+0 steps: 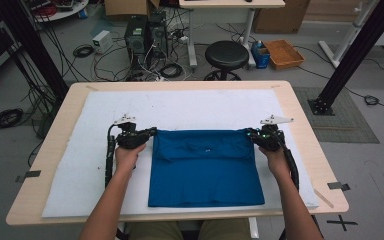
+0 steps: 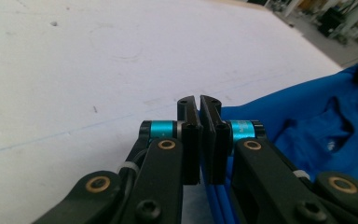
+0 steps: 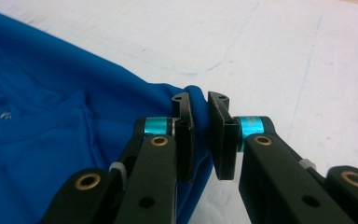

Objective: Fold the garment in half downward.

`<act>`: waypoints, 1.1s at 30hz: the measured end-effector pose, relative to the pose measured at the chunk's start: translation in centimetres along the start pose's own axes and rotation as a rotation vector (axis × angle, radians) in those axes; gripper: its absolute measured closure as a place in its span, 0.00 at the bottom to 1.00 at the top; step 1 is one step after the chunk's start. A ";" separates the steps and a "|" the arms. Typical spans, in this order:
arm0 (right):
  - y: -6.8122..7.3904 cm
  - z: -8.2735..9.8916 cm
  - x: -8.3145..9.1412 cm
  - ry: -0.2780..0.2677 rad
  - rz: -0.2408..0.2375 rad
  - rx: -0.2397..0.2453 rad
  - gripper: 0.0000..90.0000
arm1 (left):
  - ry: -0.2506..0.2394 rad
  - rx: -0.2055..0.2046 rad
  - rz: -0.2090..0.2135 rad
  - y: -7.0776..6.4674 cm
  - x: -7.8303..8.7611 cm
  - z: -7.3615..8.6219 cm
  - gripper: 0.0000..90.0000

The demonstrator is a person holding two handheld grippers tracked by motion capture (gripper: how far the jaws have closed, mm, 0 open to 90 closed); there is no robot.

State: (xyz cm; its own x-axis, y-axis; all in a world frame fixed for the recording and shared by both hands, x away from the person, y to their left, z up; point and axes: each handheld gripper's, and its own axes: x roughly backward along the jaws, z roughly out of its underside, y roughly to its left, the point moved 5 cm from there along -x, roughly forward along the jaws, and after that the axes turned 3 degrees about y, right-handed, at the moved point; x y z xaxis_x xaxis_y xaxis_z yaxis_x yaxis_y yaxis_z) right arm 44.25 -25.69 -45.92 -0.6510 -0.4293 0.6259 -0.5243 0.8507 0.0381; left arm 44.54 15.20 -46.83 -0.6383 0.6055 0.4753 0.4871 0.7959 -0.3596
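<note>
The left tongs were closed to a narrow slit on the upper left corner of the blue T-shirt, with the blue fabric passing up between the pads and out below them in the left gripper view. The right tongs were clamped on the upper right corner, where the right gripper view showed a rounded bunch of blue cloth pinched between the two black pads, the gap slightly wider than on the left. The T-shirt lay folded flat on the white mat that covered the wooden table, its far edge stretched in a nearly straight line between the two tongs and its near edge close to the front of the mat. The high view showed both forearms entering from the bottom, the left hand and the right hand behind their tongs, and a grey three-cornered plate on top of each. It also showed the floor beyond the table with a black round stool, computer towers, loose cables and an orange tray. The gripper views gave details not resolved from above: the turquoise collars at the pad mounts, the collar area of the T-shirt with a small light mark in the left gripper view, and faint blue lines drawn on the mat.
</note>
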 end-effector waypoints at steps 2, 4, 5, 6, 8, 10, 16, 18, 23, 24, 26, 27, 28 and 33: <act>-0.2 0.1 -0.4 0.008 -0.012 -0.021 0.84 | 0.003 -0.011 -0.049 0.0 -0.2 0.0 0.85; -0.5 0.6 -0.6 0.032 -0.001 -0.059 0.58 | 0.004 -0.017 -0.042 -0.2 0.2 -0.1 0.70; -0.6 0.7 -0.4 0.025 0.009 -0.072 0.55 | -0.001 -0.036 -0.036 -0.5 0.6 -0.2 0.69; -0.7 0.8 -0.1 0.007 0.007 -0.081 0.51 | -0.014 -0.053 -0.031 -0.8 0.9 -0.3 0.67; -0.7 0.9 0.8 -0.025 0.007 -0.100 0.46 | -0.020 -0.081 0.012 -1.6 1.5 -0.5 0.66; -0.2 1.0 1.6 -0.052 -0.045 -0.107 0.46 | -0.007 -0.107 0.069 -2.7 1.6 -0.5 0.63; 2.7 1.6 1.2 0.017 -0.189 -0.025 0.49 | 0.140 -0.181 0.144 -4.8 -0.6 1.2 0.60; 3.3 1.6 0.5 0.042 -0.205 -0.002 0.53 | 0.166 -0.178 0.134 -4.9 -1.4 1.6 0.60; 4.0 1.8 -1.0 0.105 -0.186 0.029 0.81 | 0.240 -0.233 0.122 -5.3 -2.5 2.6 0.76; 4.1 1.8 -1.0 0.108 -0.187 0.042 0.88 | 0.241 -0.247 0.118 -5.4 -2.4 2.6 0.84; 4.2 1.7 -0.9 0.099 -0.182 0.066 0.98 | 0.203 -0.259 0.120 -5.6 -2.2 2.4 0.95; 4.3 1.7 -0.7 0.088 -0.187 0.079 0.98 | 0.178 -0.256 0.135 -5.7 -1.9 2.2 0.96; 4.3 1.6 -0.5 0.080 -0.190 0.081 0.98 | 0.154 -0.254 0.153 -5.9 -1.6 2.1 0.96; 4.9 1.6 1.0 0.037 -0.254 0.084 0.98 | 0.106 -0.281 0.241 -6.8 0.2 2.3 0.96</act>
State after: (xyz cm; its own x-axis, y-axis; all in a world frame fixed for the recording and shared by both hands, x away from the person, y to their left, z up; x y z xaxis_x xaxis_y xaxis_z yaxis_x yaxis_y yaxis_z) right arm 40.13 -22.45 -46.38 -0.4733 -0.6128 0.6329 -0.7126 0.6887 0.1339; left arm 39.69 9.94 -46.16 -0.4273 0.7601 0.4896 0.7697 0.5899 -0.2440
